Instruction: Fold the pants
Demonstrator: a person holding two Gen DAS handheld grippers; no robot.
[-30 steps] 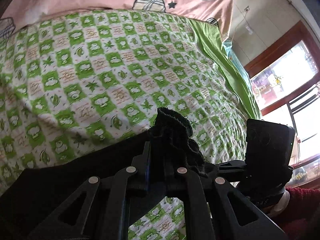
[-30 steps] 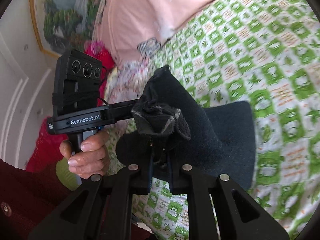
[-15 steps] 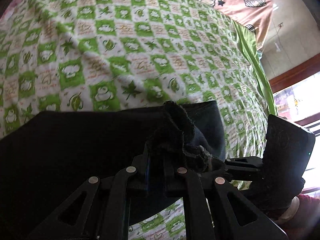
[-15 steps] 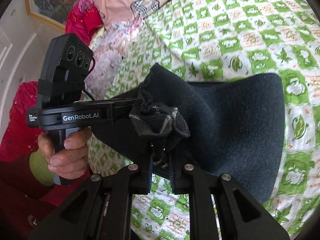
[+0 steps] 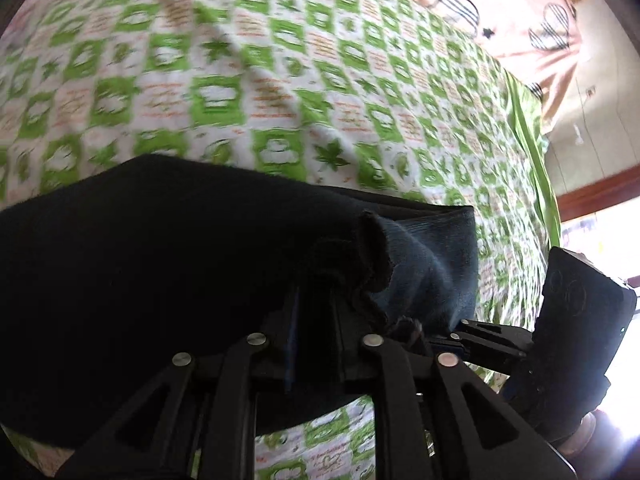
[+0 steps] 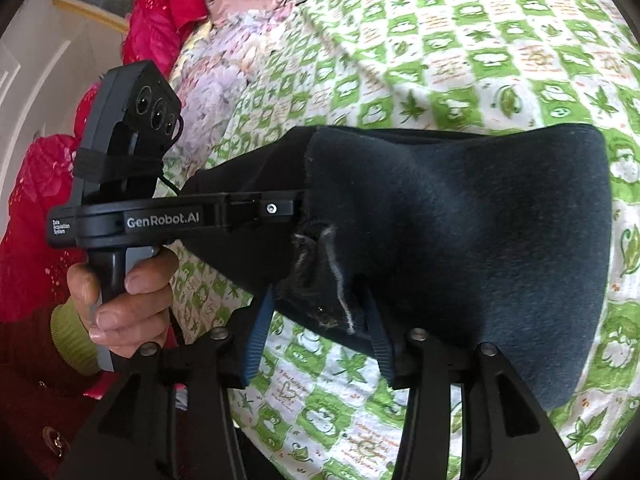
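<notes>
The dark pants (image 6: 460, 216) lie folded over on the bed, a thick dark blue-black slab of fleecy cloth on the green-and-white checked bedspread (image 6: 500, 60), with the folded edge running across the far side and a frayed, bunched corner of hem turned up towards the cameras. In the right wrist view that bunched corner sits between the blue-padded fingers (image 6: 256, 340) of the right claw (image 6: 316, 344); its jaws have just been opening and now stand visibly apart, with the cloth lying loose between them, the pads no longer pressing on it. In the left wrist view the neighbouring corner of cloth (image 5: 372, 256) rises from the left claw (image 5: 316, 332), whose jaws have just been opening a little and stand narrow; the fabric is between them, but the dark cloth against the dark fingers hides whether the pads press on it, so I cannot tell. The two claws are close side by side at the near edge of the pants. A person's hand (image 6: 116, 300) grips the handle of the left tool, with a yellow-green cuff and a dark red sleeve behind it. Beyond the bedspread lie a pink cover (image 5: 532, 8) with checked hearts and a bright red quilted garment (image 6: 160, 12).
</notes>
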